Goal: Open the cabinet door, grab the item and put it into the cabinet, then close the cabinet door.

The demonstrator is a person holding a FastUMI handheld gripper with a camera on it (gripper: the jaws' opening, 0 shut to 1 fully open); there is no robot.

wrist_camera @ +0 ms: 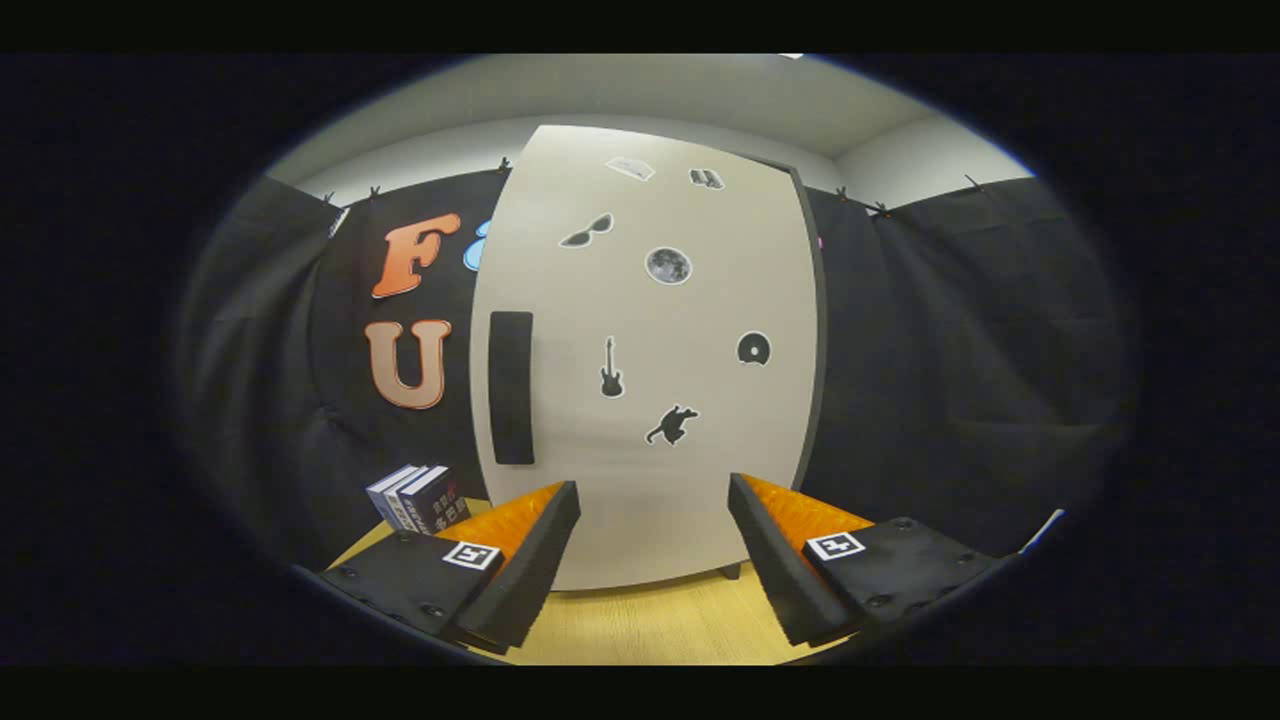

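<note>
A tall pale cabinet stands on the wooden table just beyond my fingers, its door shut. Small dark stickers dot the door, and a black vertical handle sits along its left side. A short stack of dark books stands to the left of the cabinet, near my left finger. My gripper is open, its two fingers spread wide in front of the lower part of the door, with nothing between them.
The light wooden tabletop runs under the fingers to the cabinet's base. Black cloth walls close in behind and on both sides of the cabinet. A pale ceiling shows above.
</note>
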